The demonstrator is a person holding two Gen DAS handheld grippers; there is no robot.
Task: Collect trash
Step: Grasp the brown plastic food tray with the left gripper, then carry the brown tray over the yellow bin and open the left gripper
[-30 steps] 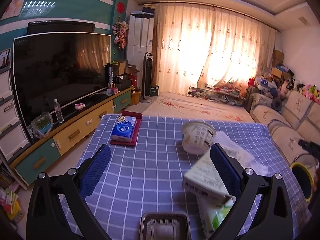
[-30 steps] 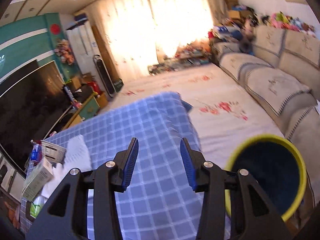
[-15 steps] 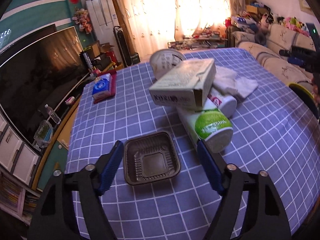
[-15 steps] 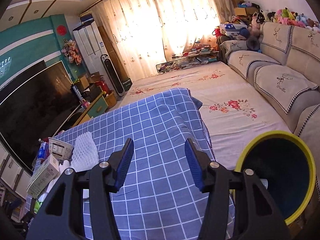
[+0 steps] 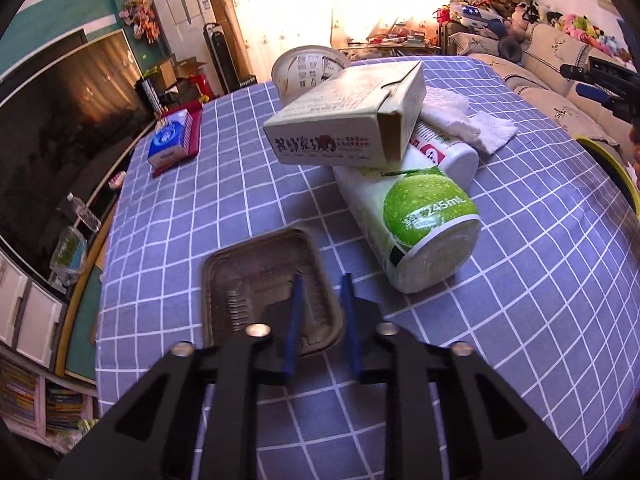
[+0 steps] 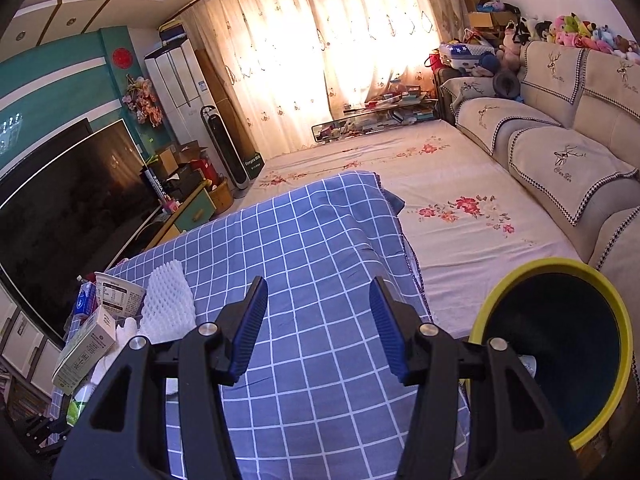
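Two hand-held grippers work over a counter (image 5: 540, 280) covered in a blue checked cloth. The left hand-held gripper (image 5: 320, 320) has its blue fingers narrowed around the right-hand wall of a dark plastic tray (image 5: 256, 280): one finger sits inside the tray, the other outside. Whether the pads already pinch the wall cannot be told for sure, though they look nearly closed on it.

Just beyond the tray lies a pile of rubbish: a white bottle with a green lime label (image 5: 416, 232) on its side, a second white bottle (image 5: 444, 152) beside it, a cardboard box (image 5: 352, 120) resting on top of them, a paper cup (image 5: 308, 68) tipped behind, and white foam netting (image 5: 460, 120). A blue tissue pack (image 5: 170, 140) lies well apart, to the left.

The right hand-held gripper (image 6: 318, 332) is wide open and empty, above the cloth. A yellow-rimmed bin (image 6: 616, 320) stands beside the counter, to its right; something pale shows inside, too small to identify.

Judging by this, collection has barely begun: every visible item remains on the counter, and the tray appears first.
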